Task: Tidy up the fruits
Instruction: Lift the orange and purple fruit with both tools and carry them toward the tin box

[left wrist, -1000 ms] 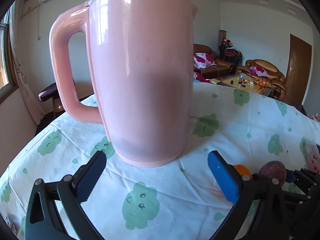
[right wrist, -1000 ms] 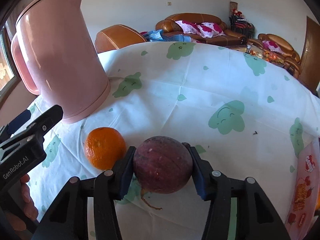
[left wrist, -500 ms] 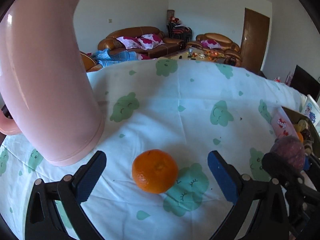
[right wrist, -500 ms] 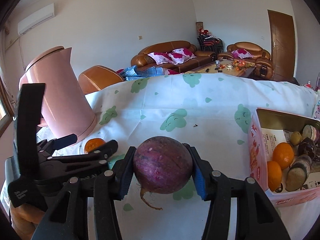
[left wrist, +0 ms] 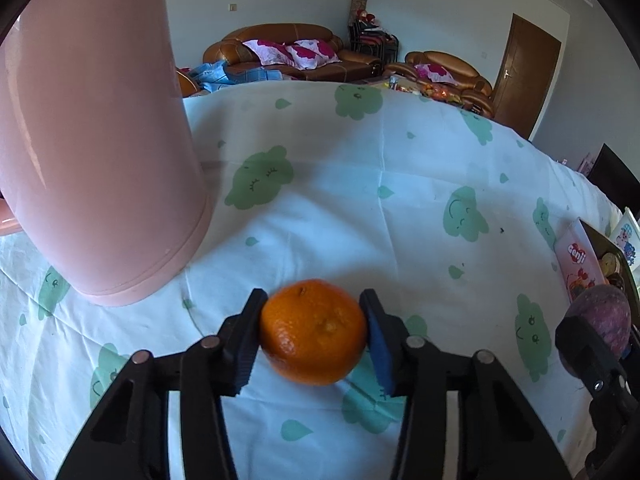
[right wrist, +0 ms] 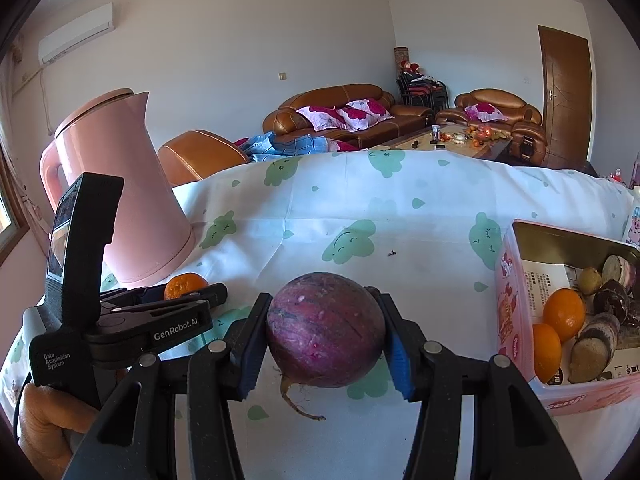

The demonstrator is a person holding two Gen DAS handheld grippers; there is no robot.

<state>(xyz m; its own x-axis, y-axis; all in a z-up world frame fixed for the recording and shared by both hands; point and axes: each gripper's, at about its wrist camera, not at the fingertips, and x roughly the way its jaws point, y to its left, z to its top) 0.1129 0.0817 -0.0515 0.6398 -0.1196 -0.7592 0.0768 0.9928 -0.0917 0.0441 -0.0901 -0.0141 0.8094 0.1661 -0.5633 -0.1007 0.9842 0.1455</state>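
My left gripper (left wrist: 314,330) is shut on an orange mandarin (left wrist: 314,330), low over the tablecloth beside the pink kettle (left wrist: 92,140). My right gripper (right wrist: 325,330) is shut on a round purple fruit (right wrist: 325,330) with a dry stem, held above the cloth. That purple fruit also shows at the right edge of the left wrist view (left wrist: 600,318). The left gripper (right wrist: 192,296) and its mandarin (right wrist: 185,284) show at the left of the right wrist view. A pink box (right wrist: 516,320) at the right holds two oranges (right wrist: 564,314) and several dark fruits.
The table wears a white cloth with green cloud prints (right wrist: 348,240). The tall pink kettle (right wrist: 120,188) stands at the left. The pink box also shows at the right edge of the left wrist view (left wrist: 580,264). Sofas and a low table lie beyond.
My left gripper swung from the kettle to the mandarin and closed on it. My right gripper rose and turned right with the purple fruit, bringing the pink box into view.
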